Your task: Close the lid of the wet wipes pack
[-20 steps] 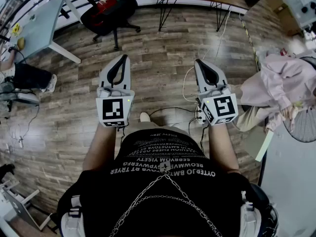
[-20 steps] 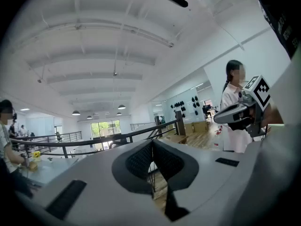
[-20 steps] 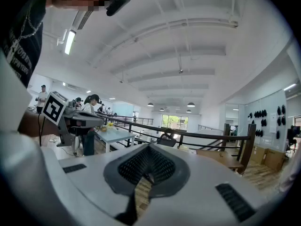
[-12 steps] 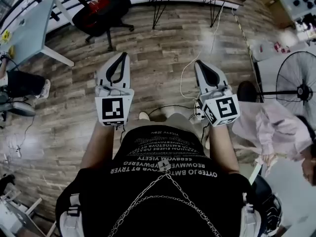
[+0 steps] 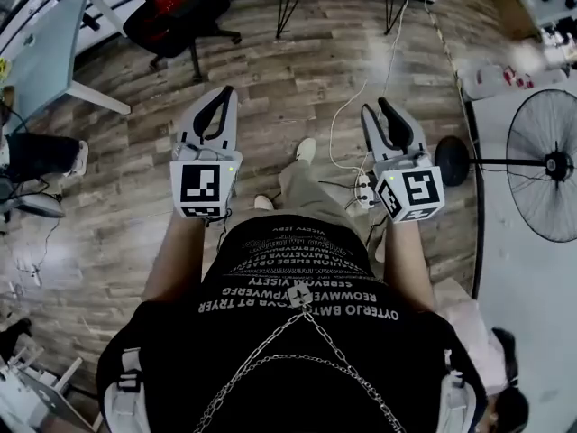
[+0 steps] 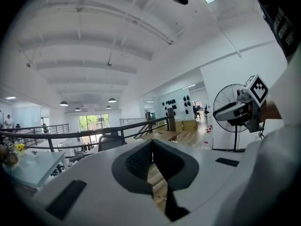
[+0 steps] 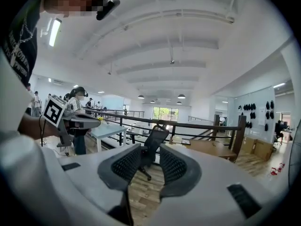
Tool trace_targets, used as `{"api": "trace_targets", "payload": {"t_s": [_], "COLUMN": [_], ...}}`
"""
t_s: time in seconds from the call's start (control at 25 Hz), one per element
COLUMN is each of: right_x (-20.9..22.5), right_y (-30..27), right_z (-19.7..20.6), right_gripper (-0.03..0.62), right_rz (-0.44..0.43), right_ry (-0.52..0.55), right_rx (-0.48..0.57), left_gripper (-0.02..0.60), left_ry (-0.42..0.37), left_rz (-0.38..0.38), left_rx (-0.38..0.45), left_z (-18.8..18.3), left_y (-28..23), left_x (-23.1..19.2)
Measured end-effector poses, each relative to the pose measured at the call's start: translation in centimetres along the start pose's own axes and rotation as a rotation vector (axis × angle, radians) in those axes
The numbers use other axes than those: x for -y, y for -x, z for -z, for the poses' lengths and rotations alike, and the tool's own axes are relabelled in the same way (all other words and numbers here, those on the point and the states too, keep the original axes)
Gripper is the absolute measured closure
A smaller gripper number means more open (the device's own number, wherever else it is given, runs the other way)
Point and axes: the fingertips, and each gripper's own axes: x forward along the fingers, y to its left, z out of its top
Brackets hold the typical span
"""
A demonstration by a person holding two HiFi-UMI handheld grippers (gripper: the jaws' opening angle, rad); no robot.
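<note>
Plainly, in the head view I find no wet wipes pack. Only wooden floor (image 5: 306,70) lies below the left gripper (image 5: 224,94) and the right gripper (image 5: 382,108), which are held out side by side. In the left gripper view, its fingers are clenched tip to tip on nothing. In the right gripper view, the fingers stand released and apart, with only a distant office chair (image 7: 151,142) showing between them. I cannot judge which hand is nearer, so I'd look for the pack first.

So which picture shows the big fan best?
The head view: the fan is large there, with cage, pole and base showing. In the left gripper view it is smaller, partly behind the right gripper. The right gripper view doesn't show it.
</note>
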Motion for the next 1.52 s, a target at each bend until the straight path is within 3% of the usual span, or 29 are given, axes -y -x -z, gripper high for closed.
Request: {"api": "trace_targets", "payload": {"t_s": [0.24, 0.56, 1.0, 1.52], "right_x": [1.9, 7.7, 14.8, 22.0], "right_y": [-5.2, -11.6, -18.3, -21.6], "right_z": [0.5, -0.9, -2.2, -2.1], "right_gripper": [0.431, 0.428, 0.428, 0.428], "right_rz": [-0.065, -0.098, -0.17, -0.19], "right_ry": [-0.023, -0.037, -0.021, -0.03], "right_rx": [0.018, 0.058, 0.069, 0.068], "left_gripper": [0.554, 0.554, 0.554, 0.554], "left_ry": [-0.026, -0.088, -0.05, -0.068], "left_rz": [-0.029, -0.053, -0.11, -0.126], "left_rx": [-0.017, -0.004, 0.003, 0.028], "left_z": [-0.2, -2.9, -4.9, -7.7], "left_y": [-5.0, -12.2, -21.3, -28.5], "left_x": [-2.1, -2.9, -3.5, -1.9]}}
